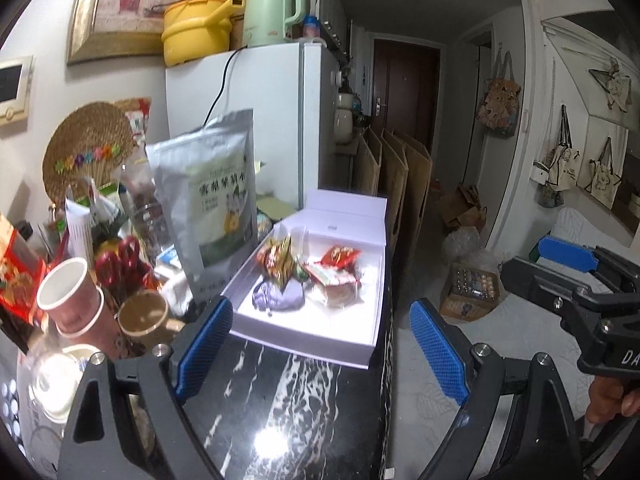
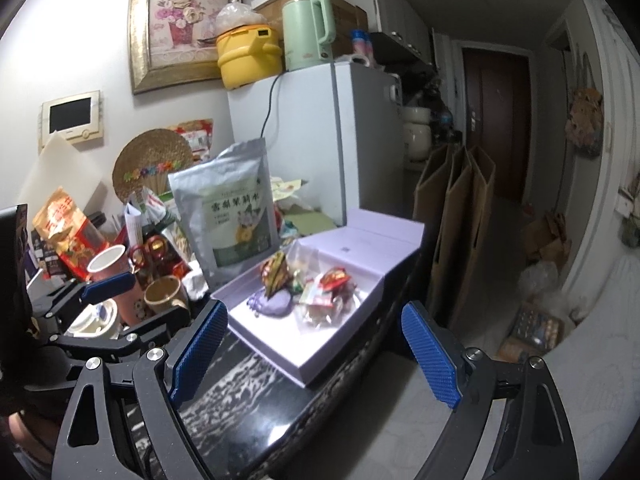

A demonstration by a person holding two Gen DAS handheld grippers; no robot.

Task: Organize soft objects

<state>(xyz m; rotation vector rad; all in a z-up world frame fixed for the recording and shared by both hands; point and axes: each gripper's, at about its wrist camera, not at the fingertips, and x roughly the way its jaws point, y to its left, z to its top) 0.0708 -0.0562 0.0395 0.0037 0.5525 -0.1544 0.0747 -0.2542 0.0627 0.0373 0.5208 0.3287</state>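
Left wrist view shows us our left tongs (image 1: 324, 344) spread wide and empty above the dark marbled counter (image 1: 280, 408), like our right tongs (image 2: 316, 352), with a purple soft pouch (image 1: 279, 295) in the white box (image 1: 316, 336) beside wrapped snacks (image 1: 332, 276).

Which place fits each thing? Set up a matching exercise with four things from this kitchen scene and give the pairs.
Things:
1. green kettle
2. purple soft toy
3. silver pouch
4. brown paper bags

Places:
A. inside the white box
B. on the floor by the fridge
C. on top of the fridge
D. upright on the counter, left of the box

Pairs: 1-C, 2-A, 3-D, 4-B
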